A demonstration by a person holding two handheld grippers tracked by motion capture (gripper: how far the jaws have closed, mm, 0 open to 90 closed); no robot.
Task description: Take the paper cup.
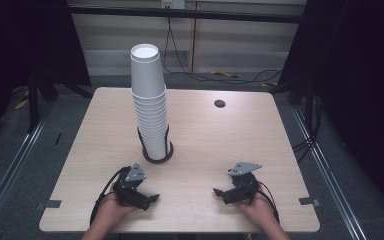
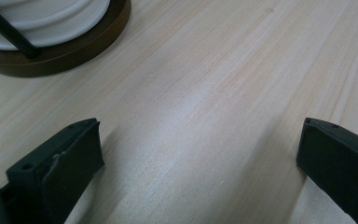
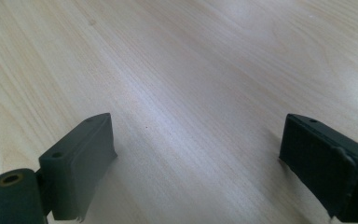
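Observation:
A tall stack of white paper cups (image 1: 149, 102) stands upside down in a dark round holder (image 1: 158, 155) at the middle of the wooden table (image 1: 215, 135). My left gripper (image 1: 151, 198) rests near the front edge, left of centre, open with nothing between its jaws. In the left gripper view the holder's brown base (image 2: 60, 49) and the lowest cup rim (image 2: 46, 23) lie at the top left, beyond the open gripper (image 2: 198, 147). My right gripper (image 1: 218, 192) sits at the front right, open over bare wood (image 3: 198, 142).
A small dark round hole (image 1: 220, 103) marks the table's far right part. Cables (image 1: 205, 75) trail on the floor behind the table. Metal rails (image 1: 325, 165) run along both sides.

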